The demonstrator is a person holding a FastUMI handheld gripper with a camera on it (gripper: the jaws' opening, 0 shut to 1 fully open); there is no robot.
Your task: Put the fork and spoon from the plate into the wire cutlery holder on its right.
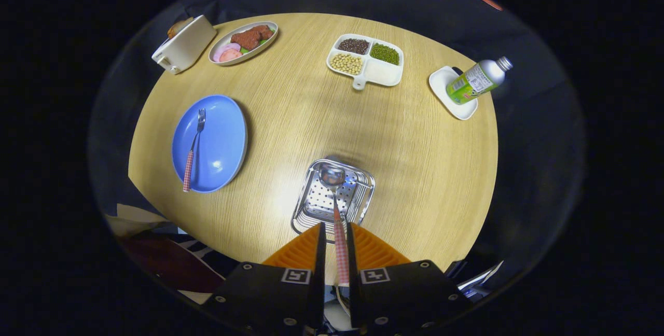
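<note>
The tongs [335, 235] are clamped on the checked handle of the spoon [336, 206], whose bowl hangs over the wire cutlery holder [358, 198] just ahead on the counter [415, 159]. To the left, the fork [193, 150] lies on the blue plate [220, 144].

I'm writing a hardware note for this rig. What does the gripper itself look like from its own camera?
The gripper has two black blocky bodies fixed with small round screws. Each carries a square black-and-white marker tag on a white label near the inner edge. The fingers are ribbed, wedge-shaped pads with flat inner faces.
</note>
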